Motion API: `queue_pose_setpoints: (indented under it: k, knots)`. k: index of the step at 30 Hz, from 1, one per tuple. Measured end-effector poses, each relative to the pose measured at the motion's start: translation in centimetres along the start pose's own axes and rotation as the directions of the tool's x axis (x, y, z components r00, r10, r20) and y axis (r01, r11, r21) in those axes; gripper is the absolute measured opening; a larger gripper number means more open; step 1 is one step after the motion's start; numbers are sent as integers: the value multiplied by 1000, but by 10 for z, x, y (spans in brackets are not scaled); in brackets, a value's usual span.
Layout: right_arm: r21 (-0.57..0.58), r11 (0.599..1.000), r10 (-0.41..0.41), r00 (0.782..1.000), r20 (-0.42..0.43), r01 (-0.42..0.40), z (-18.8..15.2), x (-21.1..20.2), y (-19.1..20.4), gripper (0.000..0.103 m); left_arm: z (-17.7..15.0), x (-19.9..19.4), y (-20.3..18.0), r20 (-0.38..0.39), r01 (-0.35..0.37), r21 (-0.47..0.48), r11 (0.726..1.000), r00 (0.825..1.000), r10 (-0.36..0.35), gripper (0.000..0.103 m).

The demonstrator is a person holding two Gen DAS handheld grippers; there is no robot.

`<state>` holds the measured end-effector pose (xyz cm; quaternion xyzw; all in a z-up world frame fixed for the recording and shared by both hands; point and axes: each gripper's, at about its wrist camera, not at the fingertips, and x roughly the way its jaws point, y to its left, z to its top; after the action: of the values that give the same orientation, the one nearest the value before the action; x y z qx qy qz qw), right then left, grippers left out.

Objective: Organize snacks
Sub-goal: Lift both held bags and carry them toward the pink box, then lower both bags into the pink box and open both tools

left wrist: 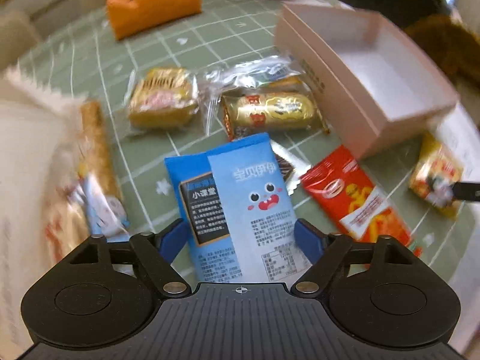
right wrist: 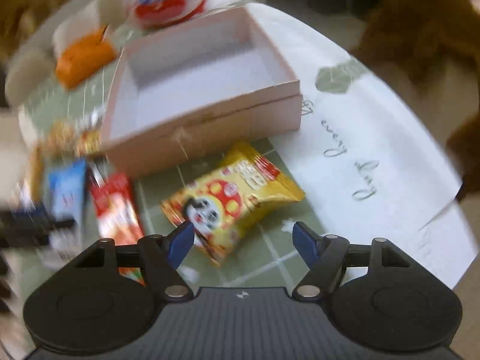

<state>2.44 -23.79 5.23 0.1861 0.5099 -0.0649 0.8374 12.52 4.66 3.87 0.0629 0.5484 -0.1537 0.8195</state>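
The left gripper (left wrist: pixel 243 234) has its 2 blue fingers (left wrist: pixel 174 237) set either side of the blue snack packet (left wrist: pixel 237 198); whether the pads are pressing the packet or merely flanking it cannot be told from the left wrist view, though the packet sits squarely between them and appears raised toward the camera. The right gripper (right wrist: pixel 240 240) is spread wide with nothing between its fingers, hovering over the yellow snack bag (right wrist: pixel 231 204), whose near corner lies just beside its left finger. The pink box (right wrist: pixel 204 90) stands with nothing visible inside it, just beyond the yellow bag. Outside the box on the green grid mat (left wrist: pixel 186 45) remain the red packet (left wrist: pixel 357 198), the gold-wrapped roll (left wrist: pixel 270 111), a clear-wrapped cake (left wrist: pixel 162 99), a crumpled clear wrapper (left wrist: pixel 249 72) and a long biscuit stick (left wrist: pixel 96 147). Judgement: sorting is at an early stage. Risks: the blue packet is flat and slick, and a grip taken near its lower end may let it pivot or slip. The right gripper is offset from the yellow bag's middle, so closing here could pinch only a corner seam and drag the puffed bag. Both views are motion-blurred, suggesting fast movement; a hurried approach could clip the box wall. An orange pouch (left wrist: pixel 153 3) lies well apart at the far edge.
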Motion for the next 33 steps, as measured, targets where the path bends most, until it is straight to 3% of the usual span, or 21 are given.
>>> queue_pose_setpoints:
  k: [4, 6, 10, 17, 23, 26, 29, 33]
  knots:
    - [195, 979, -59, 998, -9, 59, 14, 26, 5, 75, 8, 9, -4, 11, -23, -73, 997, 1000, 24, 87]
    - [224, 968, -117, 993, -8, 116, 21, 45, 13, 83, 9, 15, -10, 4, -46, -67, 997, 999, 46, 90]
    - [115, 976, -190, 981, 29, 185, 20, 58, 36, 84, 4, 19, -21, -13, -63, 23, 998, 998, 64, 92]
    - [-147, 977, -150, 988, 45, 155, -22, 39, 39, 69, -23, -4, -36, -18, 38, 102, 994, 999, -36, 87]
    - [-195, 980, -45, 999, 17, 48, -32, 7, 22, 58, -35, -38, -55, 18, 152, 152, 977, 987, -157, 86]
    - [-220, 975, -11, 997, 77, 28, -23, -24, 25, 57, -12, -72, -63, 90, 224, 156, 962, 967, -240, 86]
    - [-256, 967, 47, 982, 181, 1, 6, -66, 36, 57, 37, -113, -62, 184, 332, 122, 936, 919, -350, 86]
    - [-302, 953, 106, 944, 311, -7, 55, -105, 53, 58, 106, -147, -70, 326, 330, 125, 936, 877, -353, 89]
